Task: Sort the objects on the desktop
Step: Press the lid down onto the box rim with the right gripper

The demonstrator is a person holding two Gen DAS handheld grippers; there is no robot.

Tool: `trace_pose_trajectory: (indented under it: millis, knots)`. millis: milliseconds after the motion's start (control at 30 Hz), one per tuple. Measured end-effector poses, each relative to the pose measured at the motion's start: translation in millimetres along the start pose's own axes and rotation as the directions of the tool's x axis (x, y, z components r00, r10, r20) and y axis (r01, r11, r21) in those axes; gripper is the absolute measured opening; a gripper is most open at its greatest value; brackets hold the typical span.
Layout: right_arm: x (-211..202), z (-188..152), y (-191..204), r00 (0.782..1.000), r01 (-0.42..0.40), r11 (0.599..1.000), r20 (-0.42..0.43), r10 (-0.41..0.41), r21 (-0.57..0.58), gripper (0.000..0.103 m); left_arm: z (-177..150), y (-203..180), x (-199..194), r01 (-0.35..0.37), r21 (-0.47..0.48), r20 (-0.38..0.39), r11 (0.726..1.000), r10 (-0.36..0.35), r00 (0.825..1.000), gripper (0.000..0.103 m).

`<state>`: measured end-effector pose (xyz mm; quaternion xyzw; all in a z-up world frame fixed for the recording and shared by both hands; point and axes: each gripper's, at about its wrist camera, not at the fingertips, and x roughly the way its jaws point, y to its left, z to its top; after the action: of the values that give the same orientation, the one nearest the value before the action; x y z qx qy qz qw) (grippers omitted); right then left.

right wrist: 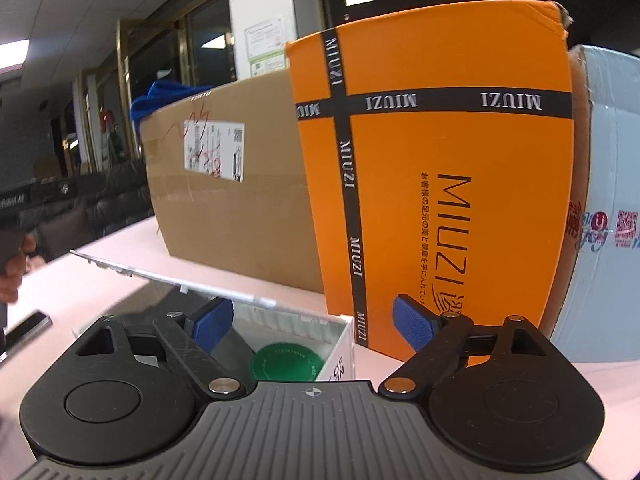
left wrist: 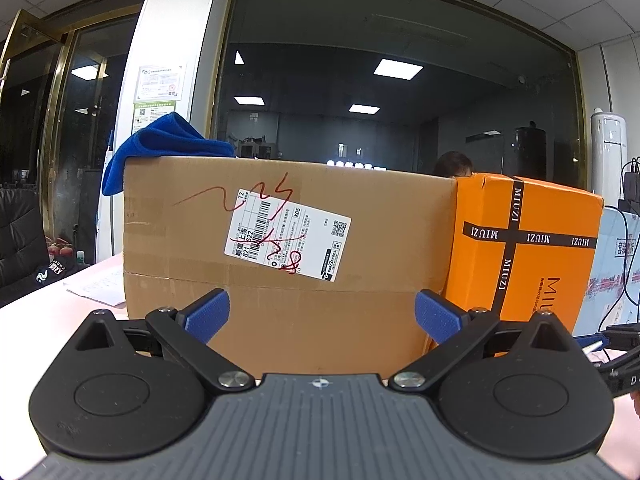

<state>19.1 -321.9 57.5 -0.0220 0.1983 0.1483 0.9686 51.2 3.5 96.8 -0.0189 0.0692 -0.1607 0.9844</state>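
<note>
- Boxes fill the left wrist view: one brown carton (left wrist: 280, 248) with a shipping label (left wrist: 286, 236) scrawled over in red, and one orange box (left wrist: 524, 252) touching its right side. Together they stand like a wall along the back of the pale table (left wrist: 36, 312), probably pushed there to leave the near side free for sorting.
- One blue cloth (left wrist: 160, 148) lies draped over the carton's top left corner, seemingly parked out of the way. Some paper (left wrist: 100, 284) lies flat on the table to the carton's left.
- The left gripper (left wrist: 322, 316) hangs spread wide and empty, facing the carton's lower face. Both blue pads (left wrist: 208, 314) are apart from the cardboard, and nothing sits between them. I judge it is waiting, not reaching.
- From the right wrist view I count three boxes in a row: the carton (right wrist: 240, 208), the orange box (right wrist: 452, 200) and one pale blue box (right wrist: 608, 240) at the far right, mostly cut off.
- Below, one white bin (right wrist: 340, 344) sits just in front of the orange box, its clear lid (right wrist: 168, 276) raised so things can go in. One green round thing (right wrist: 286, 362) lies inside; whether it is a cap or a tub I cannot tell.
- The right gripper (right wrist: 312, 324) hovers over the bin, fingers parted and holding nothing, so I take it as between items.
- A hand (right wrist: 12, 264) shows at the left edge, with a dark flat object (right wrist: 24, 330) on the table below it.
</note>
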Motion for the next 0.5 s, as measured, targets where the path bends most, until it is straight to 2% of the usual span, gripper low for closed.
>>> trace_pose_trajectory:
  millis: [300, 400, 500]
  knots:
    - [-0.1, -4.3, 5.2, 1.0, 0.006, 0.998, -0.03, -0.008, -0.064, 0.087, -2.0, 0.7, 1.7, -0.002, 0.0, -0.009, 1.0, 0.002, 1.0, 0.1]
    - [-0.2, -5.6, 4.9, 0.999, 0.01, 0.997, -0.034, -0.013, -0.075, 0.092, -2.2, 0.6, 1.3, -0.001, 0.001, -0.008, 1.0, 0.001, 1.0, 0.1]
    - [0.1, -5.8, 4.4, 0.999, 0.005, 0.997, -0.036, -0.007, -0.076, 0.092, -2.6, 0.7, 2.1, -0.001, 0.002, -0.011, 1.0, 0.001, 1.0, 0.1]
